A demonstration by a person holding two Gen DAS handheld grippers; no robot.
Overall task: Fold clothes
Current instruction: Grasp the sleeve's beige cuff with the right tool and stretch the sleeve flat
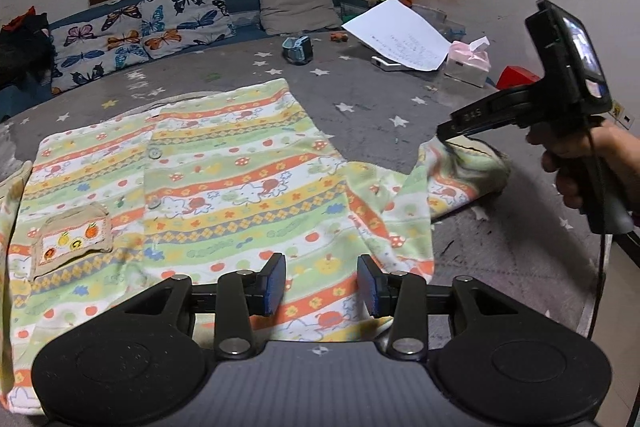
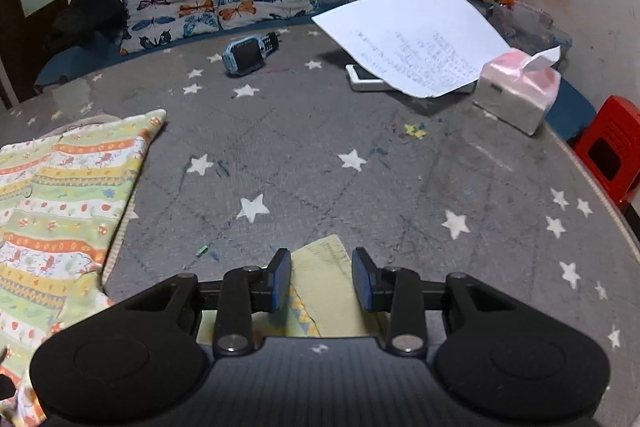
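Observation:
A child's striped shirt (image 1: 224,179), green, orange and yellow with a patch pocket (image 1: 72,235), lies spread flat on the grey star-patterned mat (image 1: 380,99). My left gripper (image 1: 322,281) is open just above the shirt's near hem, with cloth showing between its blue pads. The shirt's right sleeve (image 1: 452,179) stretches out to the right. A hand holds my right gripper (image 1: 444,135) at that sleeve's end. In the right wrist view my right gripper (image 2: 321,279) is open, and the pale yellow-green cuff (image 2: 324,291) lies between and under its fingers. The shirt body (image 2: 68,195) is at the left.
At the back are butterfly-print pillows (image 1: 140,27) and a grey pillow (image 1: 296,7). A white sheet of paper (image 2: 412,39), a pink tissue box (image 2: 516,91) and a blue toy (image 2: 248,57) lie on the mat. A red stool (image 2: 612,151) stands off the right edge.

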